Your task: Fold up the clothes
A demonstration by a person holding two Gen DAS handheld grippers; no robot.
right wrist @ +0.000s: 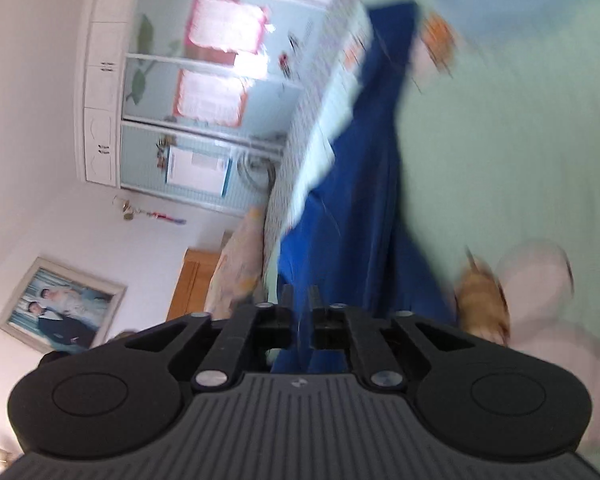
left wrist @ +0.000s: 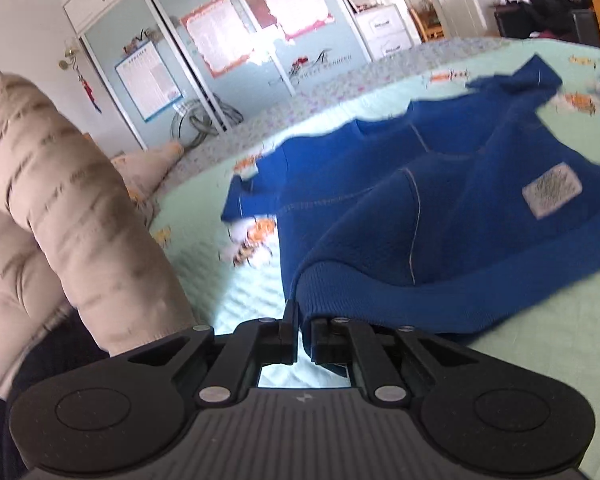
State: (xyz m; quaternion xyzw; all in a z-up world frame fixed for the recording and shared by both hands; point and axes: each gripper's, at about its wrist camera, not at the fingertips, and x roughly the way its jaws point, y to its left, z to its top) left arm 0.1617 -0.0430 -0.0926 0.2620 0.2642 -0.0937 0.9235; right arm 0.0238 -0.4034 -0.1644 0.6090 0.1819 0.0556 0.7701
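The sweater (left wrist: 440, 208) lies spread on the bed (left wrist: 540, 340), a wardrobe (left wrist: 204, 52) behind it.

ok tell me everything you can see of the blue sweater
The blue sweater looks like thick fleecy knit, with a ribbed hem, pale contrast stitching and a grey-white patch sewn near the hem. It lies mostly spread on the pale green bedspread, one sleeve out to the left, its far parts rumpled. The left gripper is shut on the hem, which is lifted into a hump. In the blurred right wrist view, blue cloth sits between the right gripper's fingers.
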